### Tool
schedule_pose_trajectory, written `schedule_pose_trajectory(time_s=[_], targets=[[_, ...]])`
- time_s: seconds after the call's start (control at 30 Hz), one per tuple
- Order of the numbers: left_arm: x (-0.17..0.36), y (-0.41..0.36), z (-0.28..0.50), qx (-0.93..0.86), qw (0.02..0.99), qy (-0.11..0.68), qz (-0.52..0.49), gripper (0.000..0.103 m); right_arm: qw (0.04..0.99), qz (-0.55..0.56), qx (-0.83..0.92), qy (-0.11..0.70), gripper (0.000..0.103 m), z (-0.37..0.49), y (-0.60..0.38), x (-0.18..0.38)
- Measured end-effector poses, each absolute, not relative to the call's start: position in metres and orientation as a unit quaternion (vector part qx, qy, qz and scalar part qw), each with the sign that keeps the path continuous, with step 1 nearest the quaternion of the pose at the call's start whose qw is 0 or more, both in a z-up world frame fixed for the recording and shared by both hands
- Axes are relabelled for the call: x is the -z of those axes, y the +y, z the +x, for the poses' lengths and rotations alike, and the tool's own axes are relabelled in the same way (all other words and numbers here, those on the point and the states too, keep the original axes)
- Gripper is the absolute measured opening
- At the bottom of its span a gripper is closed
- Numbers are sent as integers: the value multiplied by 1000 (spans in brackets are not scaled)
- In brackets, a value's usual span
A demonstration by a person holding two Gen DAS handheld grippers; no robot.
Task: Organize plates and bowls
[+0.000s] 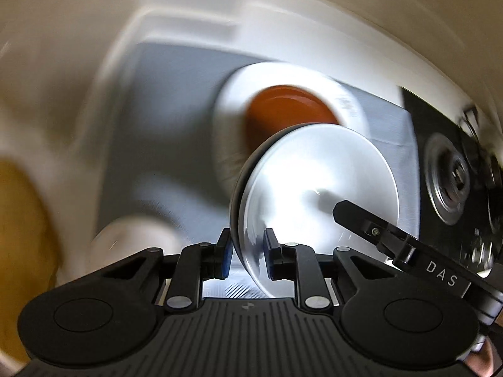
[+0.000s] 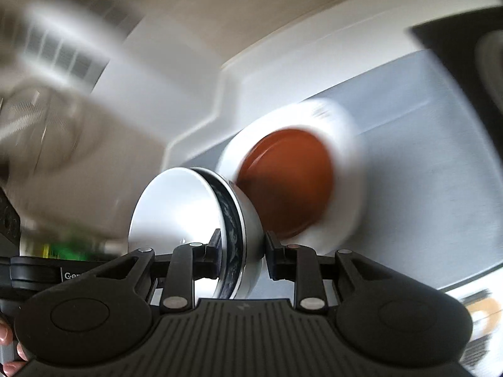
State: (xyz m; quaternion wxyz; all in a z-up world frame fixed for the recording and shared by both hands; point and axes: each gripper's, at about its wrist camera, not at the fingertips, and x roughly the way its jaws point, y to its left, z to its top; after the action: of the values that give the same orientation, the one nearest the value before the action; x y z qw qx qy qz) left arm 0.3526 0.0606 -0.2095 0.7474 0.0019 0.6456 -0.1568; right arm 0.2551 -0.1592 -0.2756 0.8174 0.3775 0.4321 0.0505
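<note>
Here, nearest the left wrist camera, the left gripper pinches the rim of a small white bowl, its blue pads pressed on either side of the thin wall, so the bowl stands on edge with its pale inside turned to the right. The tip of the right gripper reaches in from the right across that inside surface. From the right wrist camera, the right gripper is likewise closed on a bowl's rim, one finger inside against the white hollow and the other outside against the wall, where a dark blue patterned band runs below the lip; whether both views show one and the same bowl cannot be told for certain. Just beyond the held bowl lies a white plate with an orange-brown bowl sitting in its middle, both smeared by motion blur. They rest on a grey mat spread over the pale worktop. Off to the right of the left view stands a black hob with a round metal burner.
</note>
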Motion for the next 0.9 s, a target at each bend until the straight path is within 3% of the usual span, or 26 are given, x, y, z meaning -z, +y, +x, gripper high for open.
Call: schedule_pose_trajectory(time_s=[0.37,0.9], targets=[[189,178,344,100,758,641,-64,22,812,295,-160,477,30,288,-61,247],[247,217,344,92,699,703,-89,22,785,243,-162,547,30,281,-15,285]])
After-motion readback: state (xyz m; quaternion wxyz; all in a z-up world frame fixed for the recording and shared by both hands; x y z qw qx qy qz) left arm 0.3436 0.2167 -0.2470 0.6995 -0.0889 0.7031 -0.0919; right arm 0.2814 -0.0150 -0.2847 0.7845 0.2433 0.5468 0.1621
